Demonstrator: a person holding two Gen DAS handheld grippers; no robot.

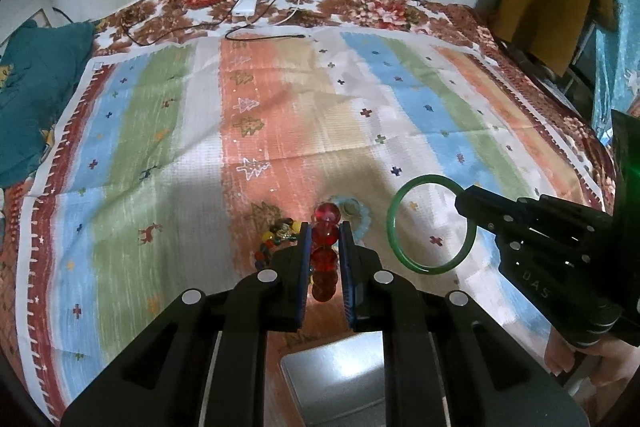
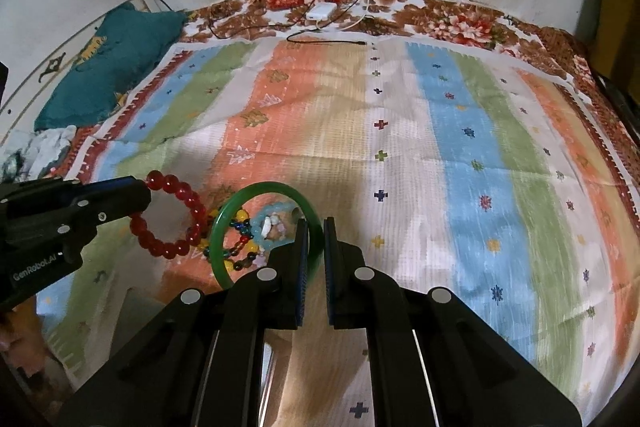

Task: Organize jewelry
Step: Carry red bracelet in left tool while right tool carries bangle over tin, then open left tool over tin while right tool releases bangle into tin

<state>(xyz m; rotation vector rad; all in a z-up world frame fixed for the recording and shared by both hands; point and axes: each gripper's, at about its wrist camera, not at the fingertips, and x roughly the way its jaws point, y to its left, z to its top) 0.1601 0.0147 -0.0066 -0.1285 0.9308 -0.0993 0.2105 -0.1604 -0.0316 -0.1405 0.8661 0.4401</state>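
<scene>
1. The left gripper [image 1: 326,247] fills the bottom of its own view, its jaws clamped on a red bead bracelet [image 1: 325,255]. From here the bracelet shows edge-on, as a short column of red beads running toward 12 o'clock between the blue pads.

2. In the right wrist view the same bracelet [image 2: 176,215] shows as a full ring, hanging clear of the cloth from the left gripper [image 2: 138,201] at 9 o'clock.

3. The right gripper [image 2: 316,251] has its jaws pressed on a green bangle [image 2: 256,193]. The bangle's ring arcs toward 10 o'clock; its near edge is hidden behind the left finger.

4. In the left wrist view the bangle [image 1: 432,225] hangs at 3 o'clock from the tip of the right gripper [image 1: 466,197], whose body is cut off by the frame edge.

5. Two more pieces lie on the striped cloth [image 2: 440,155] just beyond the grippers: a multicoloured bead bracelet [image 2: 240,243] and a pale blue bead bracelet [image 2: 272,223]. Both are partly covered by the bangle and hard to make out.

6. A shiny metal tray [image 1: 332,379] sits at 6 o'clock under the left gripper, mostly hidden by its arms.

7. At 12 o'clock, cables and a white charger [image 1: 245,5] lie near the wall. A teal cushion [image 2: 108,67] sits at 10 o'clock.
</scene>
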